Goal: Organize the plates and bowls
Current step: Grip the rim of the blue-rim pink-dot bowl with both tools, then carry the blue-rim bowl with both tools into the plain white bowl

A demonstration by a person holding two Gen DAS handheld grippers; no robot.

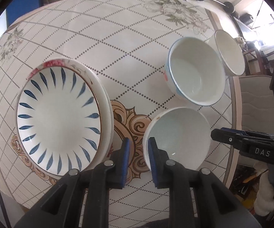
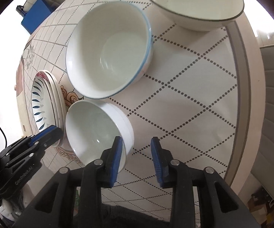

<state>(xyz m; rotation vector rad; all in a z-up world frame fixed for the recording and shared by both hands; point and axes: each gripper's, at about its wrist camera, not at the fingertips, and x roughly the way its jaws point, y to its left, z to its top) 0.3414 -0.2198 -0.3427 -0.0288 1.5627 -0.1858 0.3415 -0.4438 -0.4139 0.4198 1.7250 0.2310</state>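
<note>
Round table [image 1: 117,43], covered in a smooth cloth printed with dotted diamond lines, grey flower sprays and a brown scroll medallion at the middle. Item one: plate stack [image 1: 60,117], glazed ceramic, shallow and round, the top plate white with blue leaf strokes radiating from a brown rim, a pink-flowered plate beneath; it sits toward the table's left edge, apparently already gathered as the plate pile. Item two: small white bowl [image 1: 176,138], plain gloss, deep-sided, near the front edge just right of the medallion; in the right wrist view it looks to be two bowls nested, a second rim showing below the first. Item three: blue-rimmed bowl [image 1: 195,72], larger, with a pink mark on its outer wall, just behind the small one. Item four: dark-rimmed bowl [image 1: 230,53], widest, at the right edge. Left gripper [image 1: 137,157]: jaws partly open, holding nothing, the right pad against or just before the small bowl's near rim. Right gripper [image 2: 137,157]: jaws partly open, empty, the left pad beside that bowl's wall; likely a release after nesting.
</note>
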